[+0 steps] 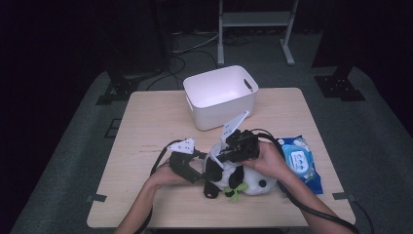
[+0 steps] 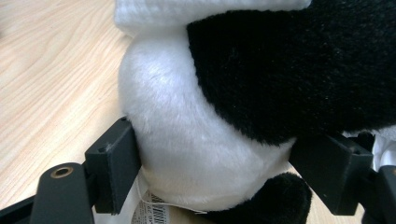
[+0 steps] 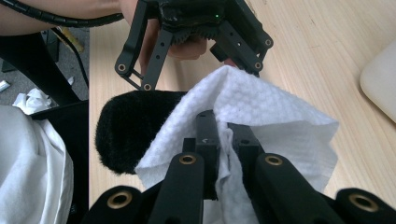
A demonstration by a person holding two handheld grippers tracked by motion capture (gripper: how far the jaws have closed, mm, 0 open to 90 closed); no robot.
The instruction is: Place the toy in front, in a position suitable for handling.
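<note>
The left gripper is being held low at the left hand, its jaws standing apart and flanking what lies between them. The right gripper is being gripped by the right hand, jaws pinched together, both forearms reaching forward.

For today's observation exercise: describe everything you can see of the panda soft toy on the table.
The panda soft toy is plush, white with black patches, and lies on its side near the front edge of the wooden table, with a small green bit and a printed label at its underside. The left gripper straddles its white rump, jaws at either side. The right gripper, shut on a white wipe, holds the wipe against its black fur.
</note>
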